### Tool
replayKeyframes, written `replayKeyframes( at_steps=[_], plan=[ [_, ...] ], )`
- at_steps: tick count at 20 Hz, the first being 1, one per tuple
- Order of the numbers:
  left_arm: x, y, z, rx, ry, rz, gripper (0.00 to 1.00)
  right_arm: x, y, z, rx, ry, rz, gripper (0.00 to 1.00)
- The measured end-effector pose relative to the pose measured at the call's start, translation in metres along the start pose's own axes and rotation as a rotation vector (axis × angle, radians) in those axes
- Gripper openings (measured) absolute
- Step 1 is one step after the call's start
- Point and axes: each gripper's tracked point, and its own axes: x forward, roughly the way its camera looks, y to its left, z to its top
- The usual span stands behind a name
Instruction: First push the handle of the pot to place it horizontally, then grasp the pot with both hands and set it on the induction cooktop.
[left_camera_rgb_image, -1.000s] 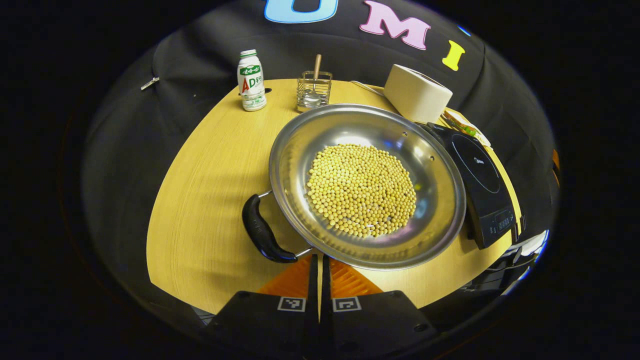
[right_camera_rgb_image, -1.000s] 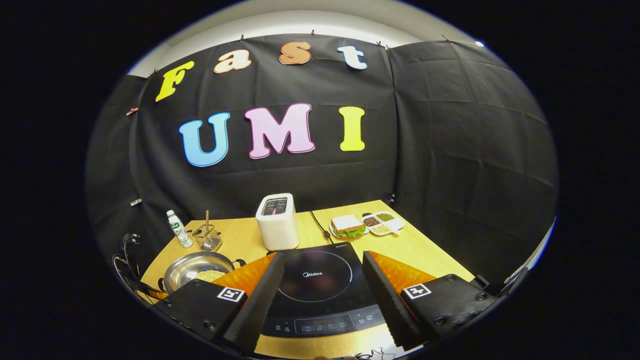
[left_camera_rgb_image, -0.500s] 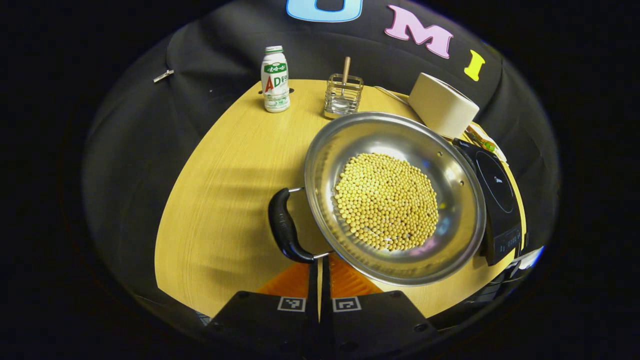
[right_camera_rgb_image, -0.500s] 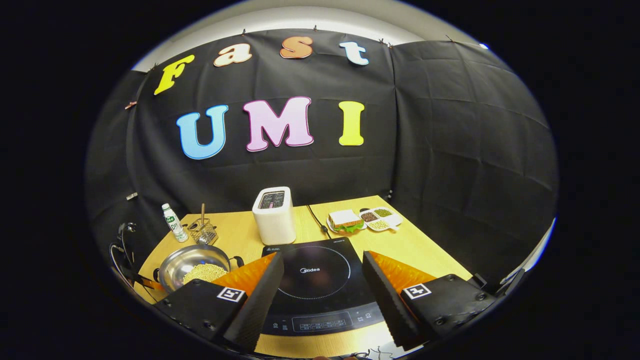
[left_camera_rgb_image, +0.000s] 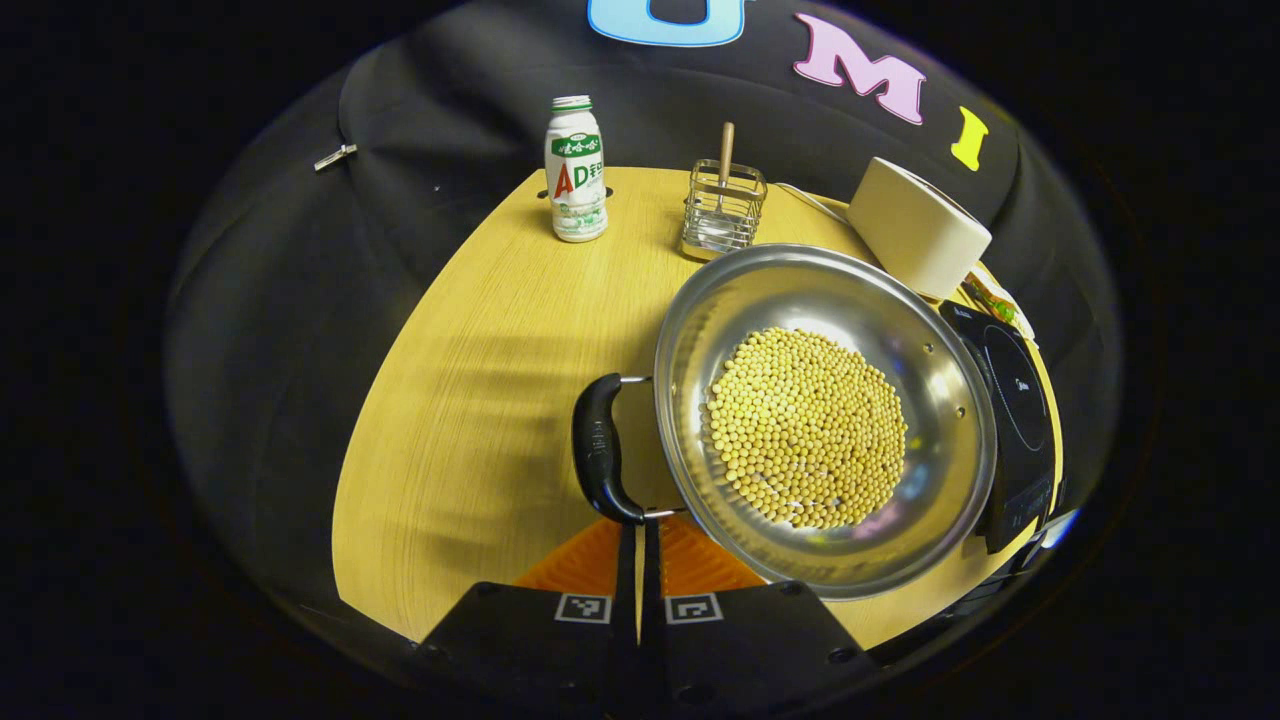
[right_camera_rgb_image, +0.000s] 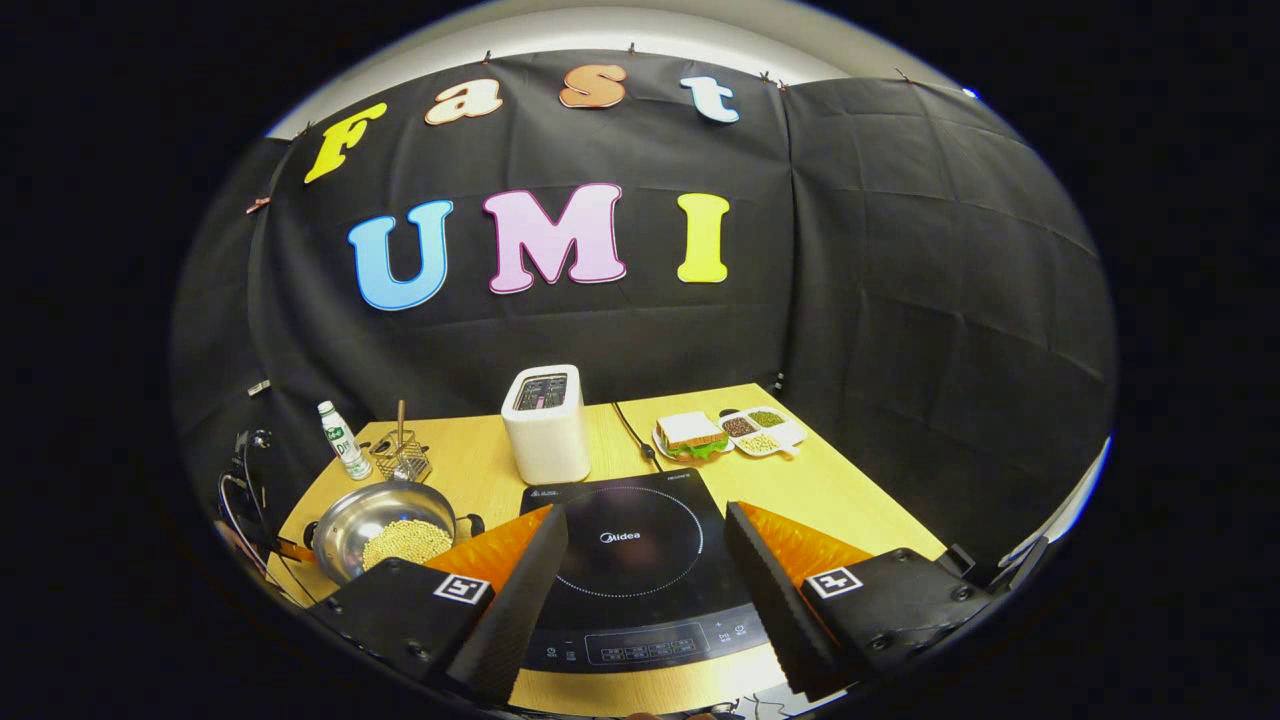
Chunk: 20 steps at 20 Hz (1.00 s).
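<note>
A wide steel pot (left_camera_rgb_image: 930, 350) full of yellow beans (left_camera_rgb_image: 805, 428) sits on the wooden table (left_camera_rgb_image: 470, 360). Its black handle (left_camera_rgb_image: 598, 460) stands on the pot's left side, curved, running near to far. My left gripper (left_camera_rgb_image: 640, 530) is shut with nothing between its fingers, and its tips touch the near end of that handle. The black induction cooktop (left_camera_rgb_image: 1015, 400) lies just right of the pot. In the right gripper view the cooktop (right_camera_rgb_image: 630, 560) lies between the spread fingers of my open right gripper (right_camera_rgb_image: 645, 580), and the pot (right_camera_rgb_image: 345, 520) is far left.
A milk bottle (left_camera_rgb_image: 576, 170), a wire holder with a wooden stick (left_camera_rgb_image: 722, 205) and a white toaster (left_camera_rgb_image: 915, 228) stand behind the pot. In the right gripper view a sandwich plate (right_camera_rgb_image: 692, 440) and a bean dish (right_camera_rgb_image: 762, 430) sit at the table's far right.
The pot has turned and slid right in the left gripper view; its handle swung from the near-left toward the left side, with my shut left gripper at its near end. The right gripper rose slightly.
</note>
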Motion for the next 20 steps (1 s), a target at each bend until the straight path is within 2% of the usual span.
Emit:
replayKeyframes(
  at_steps=[6, 10, 16, 20],
  plan=[
    [0.005, 0.008, 0.013, 0.005, -0.006, 0.017, 0.05, 0.014, 0.006, 0.003, -0.024, 0.008, 0.013, 0.99],
    [0.004, 0.013, 0.018, -0.031, -0.017, 0.044, 0.05, 0.030, 0.010, 0.011, -0.027, 0.009, 0.057, 0.99],
    [-0.002, 0.018, 0.029, -0.064, -0.036, 0.137, 0.05, 0.052, 0.015, 0.007, -0.048, 0.034, 0.184, 0.99],
    [-0.037, 0.015, 0.019, -0.142, -0.043, 0.232, 0.05, 0.058, 0.020, -0.007, -0.044, 0.058, 0.303, 0.99]
  ],
)
